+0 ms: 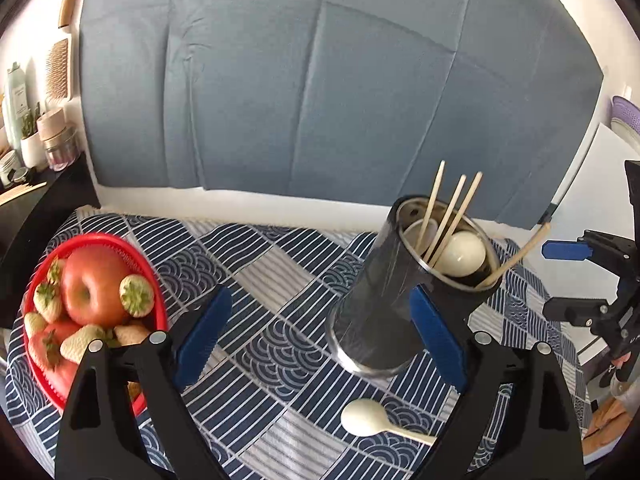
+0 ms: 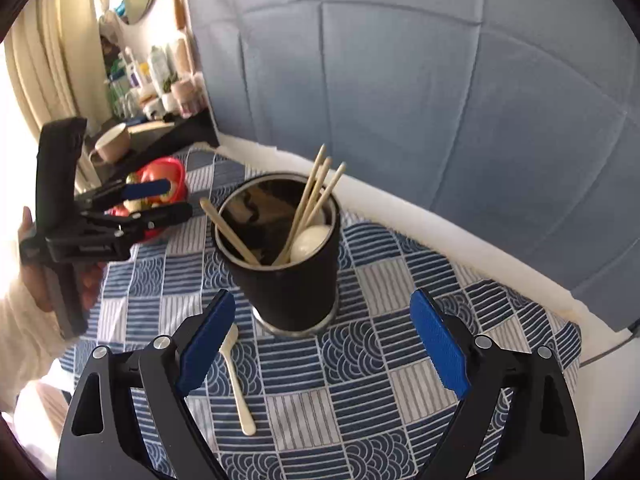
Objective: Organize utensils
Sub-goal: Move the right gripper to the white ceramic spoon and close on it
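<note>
left gripper point(image 1: 320, 344): jaws spread wide, nothing between the blue pads point(image 1: 204, 336). the dark utensil holder point(image 1: 400, 280) stands ahead of it, toward its right finger; in the left wrist view that finger's pad overlaps the holder's lower wall, and contact cannot be confirmed. seen from the right wrist camera, this gripper point(image 2: 160, 200) is held off to the left of the holder, apart from it, with a hand point(image 2: 84, 280) on its grip.

right gripper point(image 2: 320, 344): jaws likewise wide apart and empty, hovering just short of the holder point(image 2: 288, 276), which sits centred ahead between the two fingers.

holder contents: three wooden chopsticks point(image 1: 448, 216) leaning together, a fourth chopstick point(image 1: 516, 254) tilted to the opposite rim, and a white spoon point(image 1: 464, 254) with its bowl up inside the rim. the same items appear in the right wrist view: chopstick cluster point(image 2: 316, 196), lone chopstick point(image 2: 228, 230), spoon point(image 2: 308, 242).

outstanding item: a second white spoon point(image 1: 368, 418) lies flat on the tablecloth point(image 1: 260, 280), near the holder's base, between the left gripper's fingers and close in. in the right wrist view this loose spoon point(image 2: 240, 384) lies just inside the left finger, with its bowl partly hidden behind the pad.

a red basket point(image 1: 36, 360) of fruit, with an apple point(image 1: 94, 292) and strawberries point(image 1: 136, 294), sits beyond the left gripper's left finger.
</note>
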A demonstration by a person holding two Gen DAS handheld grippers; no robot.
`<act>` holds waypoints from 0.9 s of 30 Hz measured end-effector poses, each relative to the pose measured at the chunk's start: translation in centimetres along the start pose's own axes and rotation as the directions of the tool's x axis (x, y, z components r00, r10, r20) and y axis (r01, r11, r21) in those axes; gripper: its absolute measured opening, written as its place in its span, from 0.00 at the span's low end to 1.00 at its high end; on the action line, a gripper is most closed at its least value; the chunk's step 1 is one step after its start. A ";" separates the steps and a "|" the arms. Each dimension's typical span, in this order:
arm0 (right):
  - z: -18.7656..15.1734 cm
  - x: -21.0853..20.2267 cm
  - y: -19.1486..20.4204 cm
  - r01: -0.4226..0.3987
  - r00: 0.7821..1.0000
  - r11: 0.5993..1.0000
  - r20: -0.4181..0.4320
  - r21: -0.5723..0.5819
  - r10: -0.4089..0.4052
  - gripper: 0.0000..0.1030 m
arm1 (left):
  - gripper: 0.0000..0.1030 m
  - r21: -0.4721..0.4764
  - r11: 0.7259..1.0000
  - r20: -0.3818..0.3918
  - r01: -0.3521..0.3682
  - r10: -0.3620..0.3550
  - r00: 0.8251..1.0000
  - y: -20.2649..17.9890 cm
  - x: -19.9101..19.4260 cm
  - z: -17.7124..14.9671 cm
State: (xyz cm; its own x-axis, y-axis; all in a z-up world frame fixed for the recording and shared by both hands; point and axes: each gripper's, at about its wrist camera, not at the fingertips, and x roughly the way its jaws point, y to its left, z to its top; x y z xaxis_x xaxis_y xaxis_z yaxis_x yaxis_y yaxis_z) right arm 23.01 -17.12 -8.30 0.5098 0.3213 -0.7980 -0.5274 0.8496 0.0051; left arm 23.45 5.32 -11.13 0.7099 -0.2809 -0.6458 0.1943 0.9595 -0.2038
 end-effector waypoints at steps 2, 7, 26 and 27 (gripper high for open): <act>-0.9 1.7 1.2 -0.018 0.999 0.999 -0.042 -0.040 0.016 0.82 | 0.87 -0.011 1.000 -0.027 -0.026 0.026 0.999 0.5 -0.2 -1.2; -2.5 5.2 3.7 -0.069 0.991 0.992 -0.121 -0.104 0.056 0.82 | 0.93 0.010 0.993 -0.067 -0.118 0.118 0.991 1.5 -0.8 -3.4; -4.9 13.8 9.1 -0.200 0.934 0.961 -0.332 -0.188 0.130 0.82 | 0.94 -0.148 0.953 -0.182 -0.266 0.238 0.954 6.8 -4.6 -11.8; -4.9 14.1 9.3 -0.202 0.933 0.961 -0.337 -0.191 0.129 0.82 | 0.94 -0.150 0.950 -0.189 -0.273 0.243 0.951 6.9 -4.7 -12.1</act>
State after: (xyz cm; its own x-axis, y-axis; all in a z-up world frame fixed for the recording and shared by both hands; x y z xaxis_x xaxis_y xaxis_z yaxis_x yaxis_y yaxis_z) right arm 21.94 -6.76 -22.50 0.1783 0.2680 -0.9468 -0.7392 0.6716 0.0509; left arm 13.27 13.08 -18.36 0.5949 -0.0377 -0.8029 -0.1107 0.9855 -0.1283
